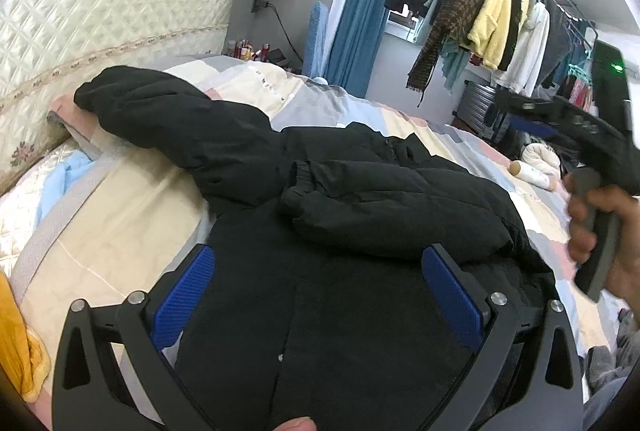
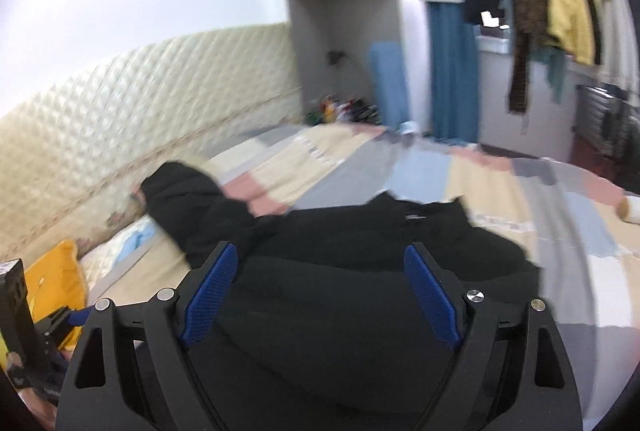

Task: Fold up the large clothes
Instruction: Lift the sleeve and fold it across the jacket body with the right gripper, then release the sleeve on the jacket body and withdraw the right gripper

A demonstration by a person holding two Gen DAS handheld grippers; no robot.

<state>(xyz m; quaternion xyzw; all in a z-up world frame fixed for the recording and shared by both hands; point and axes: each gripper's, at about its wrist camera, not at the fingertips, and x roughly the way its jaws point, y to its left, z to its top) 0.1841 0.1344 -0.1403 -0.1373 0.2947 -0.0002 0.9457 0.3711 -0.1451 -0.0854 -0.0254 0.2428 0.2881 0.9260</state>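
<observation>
A large black padded jacket (image 1: 320, 223) lies spread on the bed. One sleeve (image 1: 160, 111) stretches out to the far left; the other sleeve (image 1: 384, 203) is folded across the body. My left gripper (image 1: 318, 259) is open and empty, hovering over the jacket's lower body. The jacket also shows in the blurred right wrist view (image 2: 340, 271). My right gripper (image 2: 320, 259) is open and empty above the jacket. The right tool's body and the hand holding it show at the right edge of the left wrist view (image 1: 600, 191).
The bed has a pastel patchwork cover (image 1: 312, 91) and a quilted cream headboard (image 1: 100, 11). A yellow cloth (image 1: 20, 343) lies at the left edge. A rack of hanging clothes (image 1: 500, 19) stands at the far right. A small bottle (image 1: 528, 173) lies on the bed's right side.
</observation>
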